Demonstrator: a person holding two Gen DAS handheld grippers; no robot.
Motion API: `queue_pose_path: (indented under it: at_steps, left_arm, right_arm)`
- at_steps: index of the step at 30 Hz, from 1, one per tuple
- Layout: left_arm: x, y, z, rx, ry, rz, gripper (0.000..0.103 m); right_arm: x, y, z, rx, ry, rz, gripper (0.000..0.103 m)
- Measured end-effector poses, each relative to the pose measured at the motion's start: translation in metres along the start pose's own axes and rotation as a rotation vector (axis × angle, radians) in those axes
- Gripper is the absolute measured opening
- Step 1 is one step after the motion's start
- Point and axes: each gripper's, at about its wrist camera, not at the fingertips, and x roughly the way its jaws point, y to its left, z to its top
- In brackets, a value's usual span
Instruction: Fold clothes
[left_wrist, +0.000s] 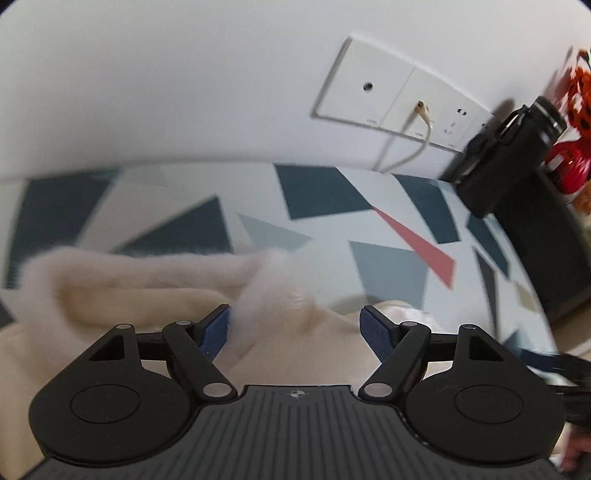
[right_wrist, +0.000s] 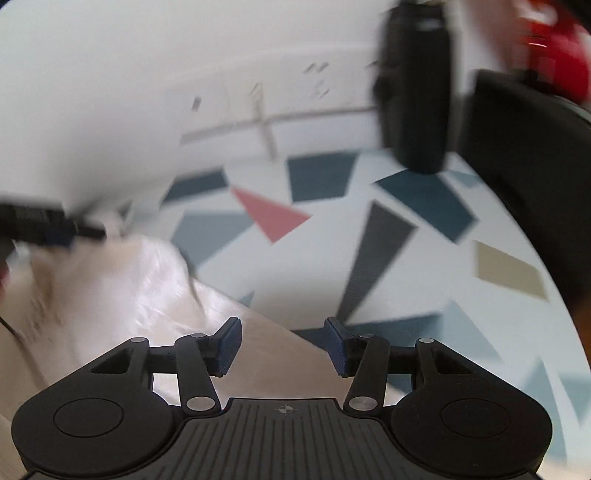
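My left gripper (left_wrist: 293, 330): the jaws stand wide apart and press on nothing. A fluffy ridge of the cream fleece garment (left_wrist: 155, 295) pokes up between the blue pads (left_wrist: 375, 332), closer to the one on the left of the picture.

My right gripper (right_wrist: 282, 345): the jaws are partly apart and hold nothing. A smooth edge of the garment lies under them, with the tablecloth showing by the right pad.

The garment: it lies bunched on the table right below both grippers. It is soft and thick, with a rolled fold running across the left view. I cannot tell which part is a sleeve or a hem.

The tablecloth (left_wrist: 388, 266): white with blue, grey and red shapes, and bare past the garment.

Farther back: a black bottle (left_wrist: 509, 155) stands near the wall, beside something red (left_wrist: 569, 162). A white cable (left_wrist: 406, 147) hangs from the wall socket plate (left_wrist: 391, 96).

How I do this well: I think I should pick one clear edge with each gripper, bite deep into the thick fleece so that it does not slip, lift both sides level, and keep away from the bottle.
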Motion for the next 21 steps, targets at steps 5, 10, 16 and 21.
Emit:
queue_pose_path:
  at_steps: [5,10,16,21]
  left_arm:
    - [0.006,0.027,0.009,-0.212,0.029,-0.174,0.081]
    - [0.006,0.045,0.014,-0.300,-0.018,-0.193,0.083]
    - [0.020,0.027,0.021,-0.166,0.053,-0.184,0.083]
    - [0.023,-0.006,0.015,-0.031,0.132,-0.039,0.039]
  right_arm:
    - [0.016,0.006,-0.005,-0.060,0.056,0.069,0.037]
    - [0.015,0.007,-0.005,-0.060,0.039,0.050,0.009]
    - [0.020,0.000,-0.003,0.030,0.033,0.077,0.014]
    - [0.023,0.009,-0.001,-0.006,0.037,0.063,0.017]
